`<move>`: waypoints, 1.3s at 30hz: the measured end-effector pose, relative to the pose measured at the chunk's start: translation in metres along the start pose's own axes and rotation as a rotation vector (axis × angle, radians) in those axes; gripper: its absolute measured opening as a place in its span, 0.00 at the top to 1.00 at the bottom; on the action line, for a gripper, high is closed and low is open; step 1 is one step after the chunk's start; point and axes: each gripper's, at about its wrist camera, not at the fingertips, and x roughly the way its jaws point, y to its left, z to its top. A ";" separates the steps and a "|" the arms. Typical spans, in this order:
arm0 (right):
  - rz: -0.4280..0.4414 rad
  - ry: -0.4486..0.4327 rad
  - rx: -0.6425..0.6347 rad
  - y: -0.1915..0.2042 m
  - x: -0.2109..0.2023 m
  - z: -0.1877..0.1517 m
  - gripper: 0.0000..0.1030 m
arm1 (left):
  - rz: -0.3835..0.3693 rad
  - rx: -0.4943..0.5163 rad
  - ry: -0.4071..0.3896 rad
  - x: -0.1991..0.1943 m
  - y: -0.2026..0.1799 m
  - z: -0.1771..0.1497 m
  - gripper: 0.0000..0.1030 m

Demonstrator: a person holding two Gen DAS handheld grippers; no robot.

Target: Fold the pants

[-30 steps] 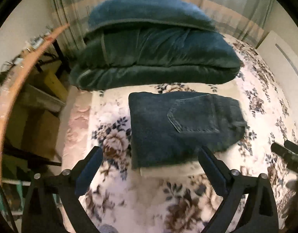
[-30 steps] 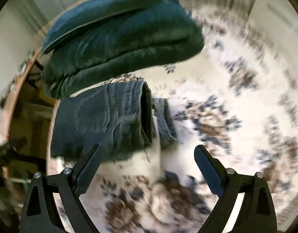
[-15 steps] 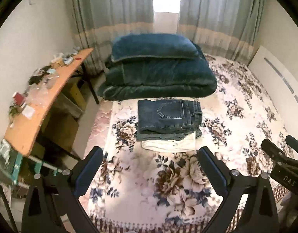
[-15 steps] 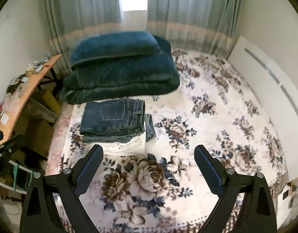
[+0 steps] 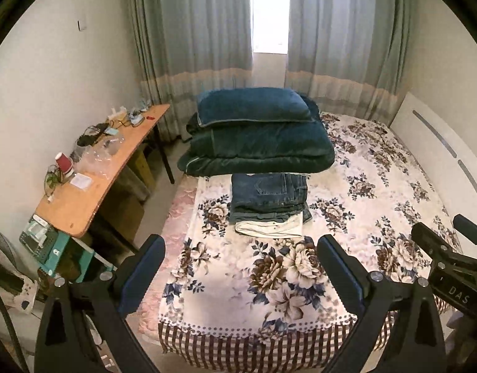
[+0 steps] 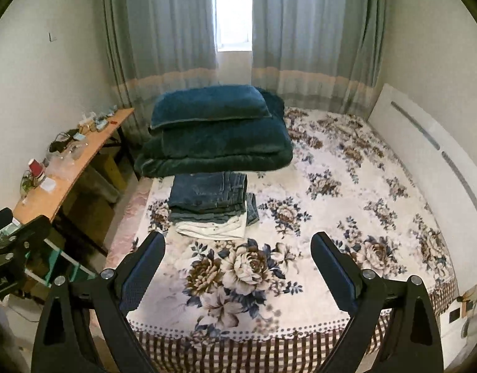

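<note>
A stack of folded dark blue jeans (image 5: 268, 194) (image 6: 209, 194) rests on folded white pants (image 5: 269, 228) (image 6: 212, 228) on the left part of the floral bed (image 5: 300, 283) (image 6: 331, 186). My left gripper (image 5: 240, 272) hangs open above the foot of the bed, well back from the stack, holding nothing. My right gripper (image 6: 237, 269) is likewise open and empty, at about the same distance from the stack. The right gripper's body (image 5: 450, 261) shows at the right edge of the left wrist view; the left gripper's body (image 6: 11, 242) shows at the left edge of the right wrist view.
A folded dark teal duvet with a pillow (image 5: 257, 133) (image 6: 213, 136) lies behind the stack. A cluttered wooden desk (image 5: 92, 174) (image 6: 67, 168) stands left of the bed. A white headboard (image 5: 440, 152) (image 6: 431, 161) runs along the right; curtains (image 5: 192, 31) hang behind.
Both grippers have pulled far back from the folded jeans, from right over the stack to beyond the foot of the bed. Both stayed open and empty.
</note>
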 end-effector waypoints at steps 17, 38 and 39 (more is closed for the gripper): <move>-0.011 -0.075 -0.001 -0.009 -0.101 -0.012 0.02 | -0.011 0.005 -0.065 -0.049 -0.006 -0.021 0.02; -0.015 -0.041 -0.023 -0.015 -0.054 -0.008 0.00 | 0.021 0.004 -0.004 -0.009 -0.014 -0.017 0.00; -0.013 -0.036 -0.024 -0.015 -0.051 -0.008 0.00 | 0.022 0.005 -0.005 -0.008 -0.014 -0.017 0.00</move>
